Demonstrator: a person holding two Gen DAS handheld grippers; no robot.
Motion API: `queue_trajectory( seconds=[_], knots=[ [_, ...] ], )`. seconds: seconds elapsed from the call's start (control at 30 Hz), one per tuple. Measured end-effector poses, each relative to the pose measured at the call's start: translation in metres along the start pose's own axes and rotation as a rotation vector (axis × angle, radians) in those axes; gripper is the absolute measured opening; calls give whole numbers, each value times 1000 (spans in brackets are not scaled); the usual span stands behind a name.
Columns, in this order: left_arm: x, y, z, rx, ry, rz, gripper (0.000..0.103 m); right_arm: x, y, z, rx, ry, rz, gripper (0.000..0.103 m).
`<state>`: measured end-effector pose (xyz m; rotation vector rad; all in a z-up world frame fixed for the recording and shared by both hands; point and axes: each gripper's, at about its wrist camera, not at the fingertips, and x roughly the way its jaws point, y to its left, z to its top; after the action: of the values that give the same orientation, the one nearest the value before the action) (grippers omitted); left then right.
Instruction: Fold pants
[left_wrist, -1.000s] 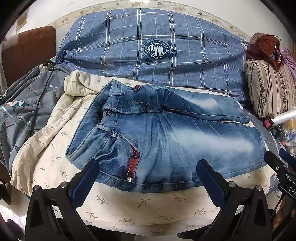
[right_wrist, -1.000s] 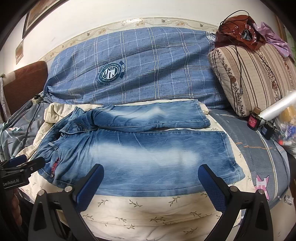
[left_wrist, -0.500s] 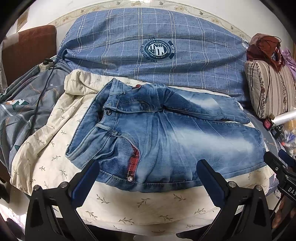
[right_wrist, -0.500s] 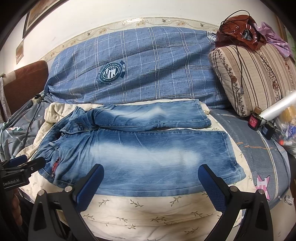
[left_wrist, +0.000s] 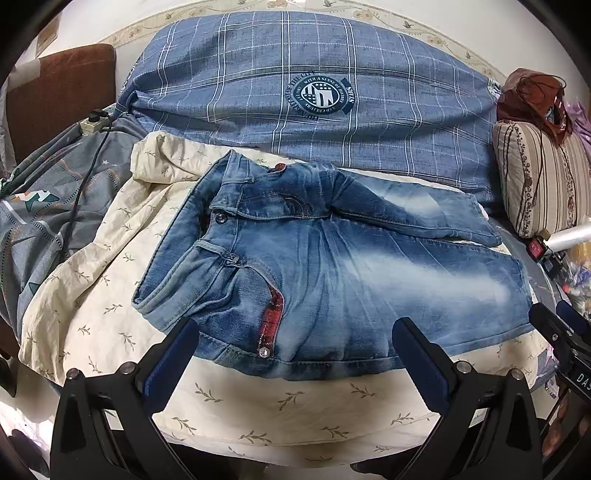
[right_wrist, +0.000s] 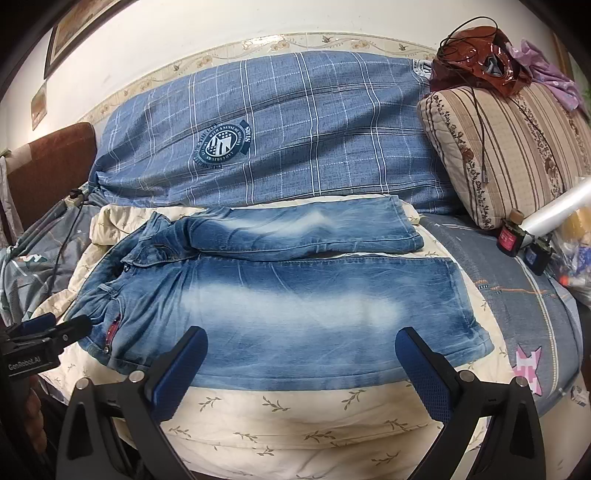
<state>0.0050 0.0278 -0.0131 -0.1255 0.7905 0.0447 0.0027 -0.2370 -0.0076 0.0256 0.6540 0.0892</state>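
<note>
Faded blue jeans (left_wrist: 332, 273) (right_wrist: 295, 302) lie flat on a cream leaf-print sheet (left_wrist: 280, 402) (right_wrist: 295, 417), waistband to the left, both legs running right, hems at the right. The far leg lies a little apart from the near one. My left gripper (left_wrist: 291, 350) hovers open over the near edge by the red-trimmed pocket, holding nothing. My right gripper (right_wrist: 301, 360) hangs open over the near leg's lower edge, also holding nothing. Each gripper shows at the edge of the other's view: the right gripper (left_wrist: 565, 332) and the left gripper (right_wrist: 51, 326).
A blue plaid pillow (left_wrist: 314, 99) (right_wrist: 288, 133) lies behind the jeans. A striped cushion (right_wrist: 509, 147) with a brown bag (right_wrist: 480, 62) stands at the right. A power strip (left_wrist: 94, 122) with cable and a grey quilt (left_wrist: 40, 214) lie at the left. Small items (right_wrist: 517, 240) sit far right.
Both views have crept slightly forward and lower toward the jeans. The jeans have not moved and both grippers stay open.
</note>
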Motion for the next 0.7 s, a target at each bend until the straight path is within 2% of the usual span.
queue_trajectory(
  seconds=[0.17, 0.23, 0.37, 0.4, 0.53, 0.6, 0.7],
  knots=[
    [1, 8, 0, -24, 9, -9, 103, 0, -4, -2, 21, -6, 13, 103],
    [5, 24, 0, -72, 18, 9, 103, 4, -14, -6, 76, 27, 45, 103],
    [27, 69, -2, -238, 103, 32, 103, 16, -52, -24, 235, 112, 85, 103],
    [34, 82, -3, -282, 127, 50, 103, 18, -68, -29, 279, 126, 63, 103],
    [42, 104, -6, -314, 137, 112, 103, 19, -113, -39, 468, 128, 75, 103],
    [42, 112, -6, -331, 142, 117, 103, 17, -126, -38, 492, 128, 43, 103],
    [42, 124, -6, -413, 143, 108, 103, 24, -151, -39, 611, 137, 86, 103]
  ],
)
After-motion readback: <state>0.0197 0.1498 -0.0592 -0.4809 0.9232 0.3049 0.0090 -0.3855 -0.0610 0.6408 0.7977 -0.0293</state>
